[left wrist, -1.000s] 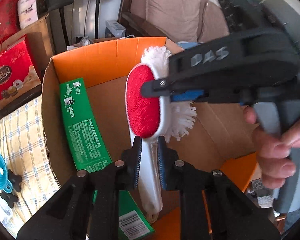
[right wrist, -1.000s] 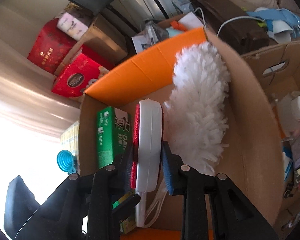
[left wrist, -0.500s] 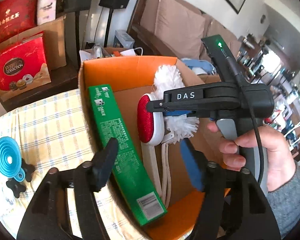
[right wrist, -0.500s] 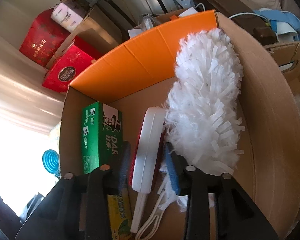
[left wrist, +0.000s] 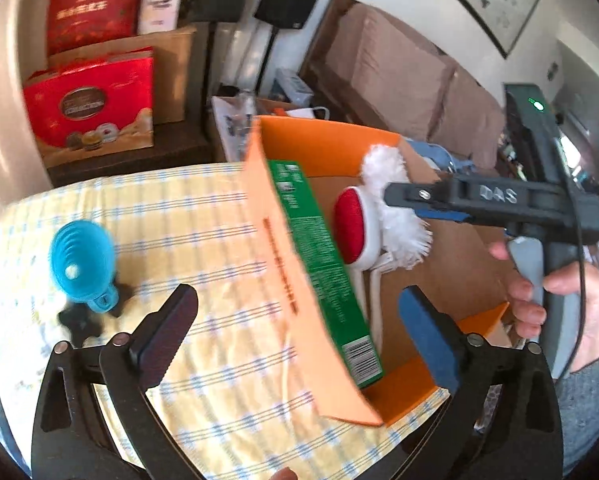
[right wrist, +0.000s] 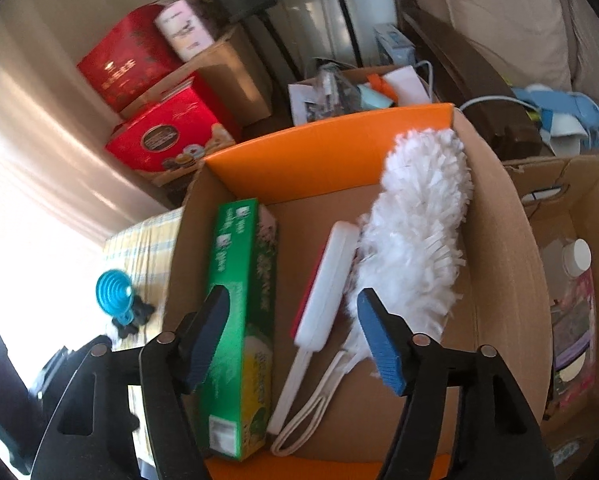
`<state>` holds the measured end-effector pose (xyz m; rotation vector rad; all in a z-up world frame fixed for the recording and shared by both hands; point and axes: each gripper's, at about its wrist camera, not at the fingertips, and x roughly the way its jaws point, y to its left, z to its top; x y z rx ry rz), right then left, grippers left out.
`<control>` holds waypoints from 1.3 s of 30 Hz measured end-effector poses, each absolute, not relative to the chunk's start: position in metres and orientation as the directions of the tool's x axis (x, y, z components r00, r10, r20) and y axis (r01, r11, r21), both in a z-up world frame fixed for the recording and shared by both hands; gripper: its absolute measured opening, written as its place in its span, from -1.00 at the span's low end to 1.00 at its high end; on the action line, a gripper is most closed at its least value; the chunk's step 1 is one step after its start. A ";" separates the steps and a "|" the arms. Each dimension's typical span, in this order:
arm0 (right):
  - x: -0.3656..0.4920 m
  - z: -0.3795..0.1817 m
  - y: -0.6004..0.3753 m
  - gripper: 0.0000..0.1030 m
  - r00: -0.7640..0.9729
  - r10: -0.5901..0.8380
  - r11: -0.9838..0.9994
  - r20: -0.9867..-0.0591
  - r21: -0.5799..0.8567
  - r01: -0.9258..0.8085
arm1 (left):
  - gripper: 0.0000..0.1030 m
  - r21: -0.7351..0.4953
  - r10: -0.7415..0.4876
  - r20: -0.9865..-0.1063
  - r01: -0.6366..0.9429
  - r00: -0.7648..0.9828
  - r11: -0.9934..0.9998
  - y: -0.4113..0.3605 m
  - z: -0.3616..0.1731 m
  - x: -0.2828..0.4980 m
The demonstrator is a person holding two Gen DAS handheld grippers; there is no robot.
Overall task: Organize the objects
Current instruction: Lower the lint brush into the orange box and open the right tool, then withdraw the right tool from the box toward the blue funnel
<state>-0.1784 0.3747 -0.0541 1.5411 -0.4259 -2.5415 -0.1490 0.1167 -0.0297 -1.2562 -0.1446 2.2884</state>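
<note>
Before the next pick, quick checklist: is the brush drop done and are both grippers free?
1. Brush inside box, beside duster: ok.
2. Right gripper jaws have just been opening, pads clear of brush: ok.
3. Left gripper jaws have just been opening, nothing between them: ok.
4. Green carton stowed along the box wall: ok.
5. Funnel still on the tablecloth, outside the box: not ok.
6. Black piece under funnel, what it is: cannot tell.

Box floor bare between green carton and brush — duster fills right side.
</note>
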 end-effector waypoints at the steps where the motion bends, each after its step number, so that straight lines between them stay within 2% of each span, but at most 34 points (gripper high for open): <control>1: -0.177 -0.053 0.369 0.39 -0.466 -0.263 -0.953 -0.845 0.303 -0.012 | 0.96 -0.331 0.483 -0.756 -0.378 -0.442 -0.865 0.111 -0.029 -0.148; 8: -0.160 -0.049 0.334 0.58 -0.472 -0.256 -0.964 -0.844 0.262 0.054 | 1.00 -0.291 0.411 -0.758 -0.302 -0.506 -0.908 0.067 -0.021 -0.143; 17: -0.139 -0.046 0.288 0.78 -0.500 -0.224 -0.975 -0.836 0.191 0.117 | 1.00 -0.297 0.367 -0.756 -0.216 -0.541 -0.930 0.014 -0.017 -0.136; 21: -0.131 -0.044 0.270 0.92 -0.524 -0.206 -0.978 -0.827 0.158 0.135 | 1.00 -0.298 0.356 -0.756 -0.195 -0.550 -0.935 -0.001 -0.016 -0.132; 39: -0.110 -0.039 0.208 0.99 -0.583 -0.185 -0.976 -0.791 0.080 0.201 | 1.00 -0.244 0.279 -0.745 -0.141 -0.606 -0.959 -0.050 -0.008 -0.111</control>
